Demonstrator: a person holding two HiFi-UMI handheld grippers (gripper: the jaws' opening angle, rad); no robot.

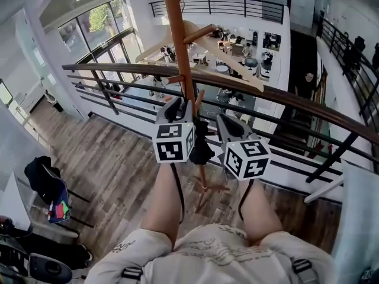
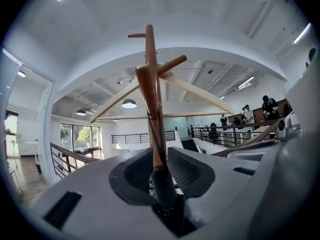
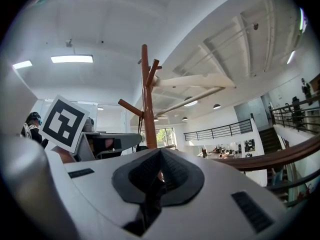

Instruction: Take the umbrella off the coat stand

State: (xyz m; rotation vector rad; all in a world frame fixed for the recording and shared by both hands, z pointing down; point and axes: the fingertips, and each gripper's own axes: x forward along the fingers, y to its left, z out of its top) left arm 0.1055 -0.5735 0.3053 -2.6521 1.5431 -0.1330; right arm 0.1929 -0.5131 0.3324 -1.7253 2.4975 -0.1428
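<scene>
The folded umbrella (image 1: 202,148) hangs against the stand (image 1: 176,40). The left tongs (image 2: 161,164) clamp its stiff dark end and the right tongs (image 3: 159,159) pinch its fabric. It is probably light and floppy, so lift by the stiff end.

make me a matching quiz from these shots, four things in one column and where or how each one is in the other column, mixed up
Things:
1 brown wooden coat stand pole
2 left hand-held gripper
3 right hand-held gripper
4 black garment on a chair

Place or state:
a jaws together at the tips
b lower left of the head view
c upright, with pegs branching off
d jaws on a dark grey cylinder

Pairs: 1-c, 2-d, 3-a, 4-b
</scene>
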